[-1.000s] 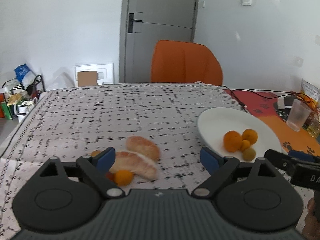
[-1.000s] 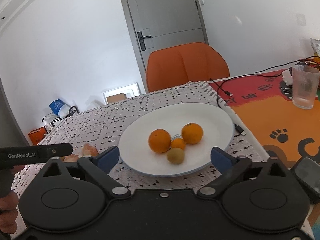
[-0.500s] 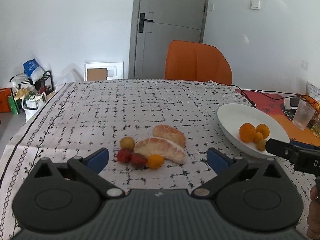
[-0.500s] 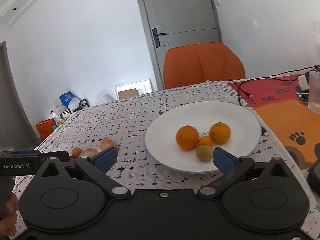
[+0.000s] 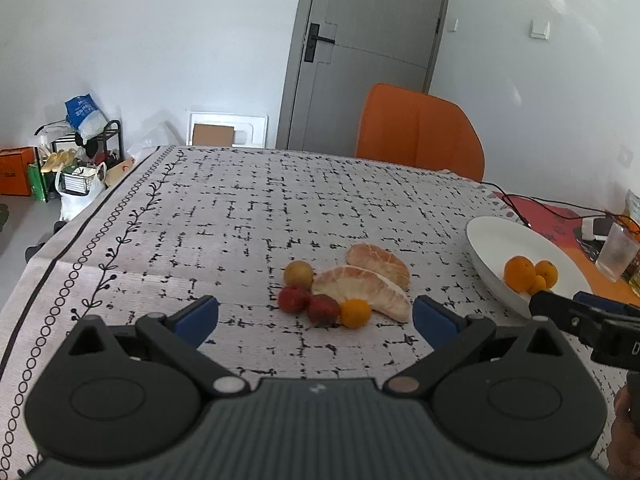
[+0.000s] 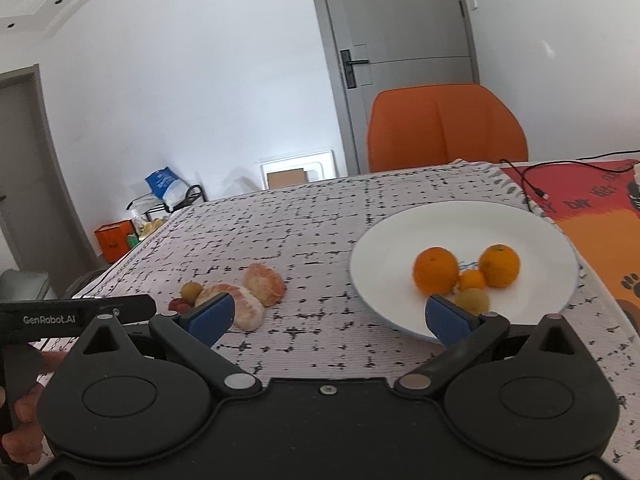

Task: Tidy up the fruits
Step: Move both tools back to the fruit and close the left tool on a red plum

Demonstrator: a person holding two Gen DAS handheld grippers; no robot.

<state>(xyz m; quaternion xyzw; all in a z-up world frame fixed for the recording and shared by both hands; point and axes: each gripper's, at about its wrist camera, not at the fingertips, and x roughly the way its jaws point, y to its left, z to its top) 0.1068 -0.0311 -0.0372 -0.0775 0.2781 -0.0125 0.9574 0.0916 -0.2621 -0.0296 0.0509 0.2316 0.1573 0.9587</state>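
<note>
A white plate [image 6: 520,224] holds two oranges [image 6: 436,270], a small tangerine and a yellow-green fruit. On the tablecloth lie two peeled pomelo segments [image 5: 362,288], a yellowish round fruit [image 5: 298,273], two red lychees [image 5: 294,299] and a small orange kumquat [image 5: 355,313]. My left gripper [image 5: 315,316] is open and empty, just in front of this pile. My right gripper [image 6: 327,316] is open and empty, between the pile [image 6: 256,284] and the plate. The plate also shows at the right of the left wrist view [image 5: 496,240].
An orange chair [image 5: 416,136] stands behind the table. A clear plastic cup [image 5: 616,254], cables and a red-orange mat [image 6: 592,200] lie right of the plate. The table's left edge [image 5: 60,248] drops to floor clutter.
Both grippers have pulled back and risen. The right view has swung left, bringing the fruit pile into sight. Both stay open; no fruit has moved.
</note>
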